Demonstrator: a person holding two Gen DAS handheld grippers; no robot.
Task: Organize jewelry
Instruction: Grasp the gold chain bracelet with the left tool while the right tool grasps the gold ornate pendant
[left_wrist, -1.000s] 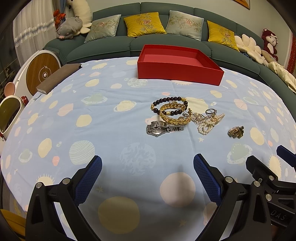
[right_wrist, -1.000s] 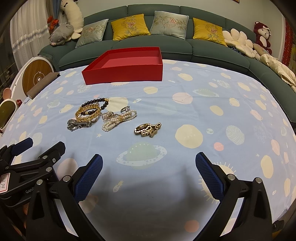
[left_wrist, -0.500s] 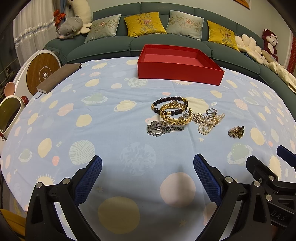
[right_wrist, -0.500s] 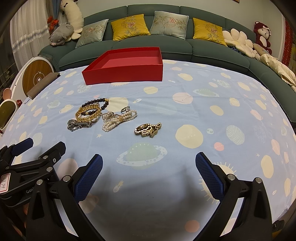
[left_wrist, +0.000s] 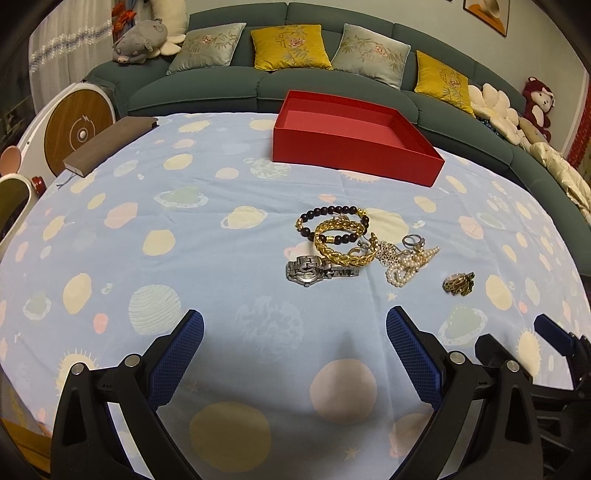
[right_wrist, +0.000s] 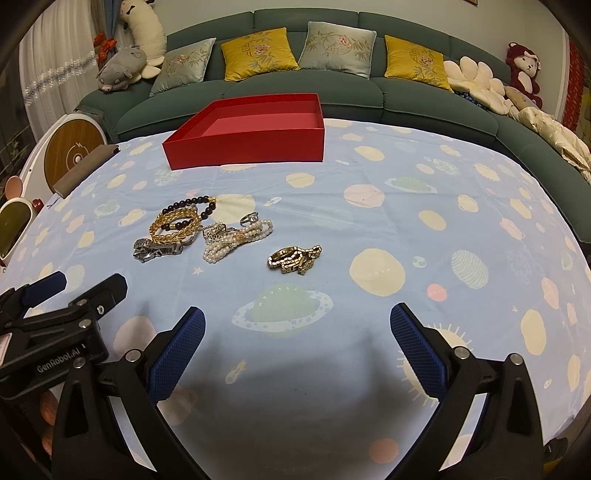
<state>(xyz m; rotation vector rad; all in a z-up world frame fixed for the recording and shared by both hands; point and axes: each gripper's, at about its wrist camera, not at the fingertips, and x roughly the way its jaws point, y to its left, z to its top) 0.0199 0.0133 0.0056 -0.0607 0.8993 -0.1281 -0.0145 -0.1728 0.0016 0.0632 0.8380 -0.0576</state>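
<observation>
The tangle of small silver pieces (left_wrist: 388, 253) beside the pearl strand (left_wrist: 408, 264) is too small to identify. The silver watch (left_wrist: 314, 271) dial is unreadable. The picture's edge cuts off the right gripper (left_wrist: 554, 332).

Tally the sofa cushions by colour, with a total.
Yellow embroidered cushions: 2
Grey-green embroidered cushions: 2
Total: 4
</observation>
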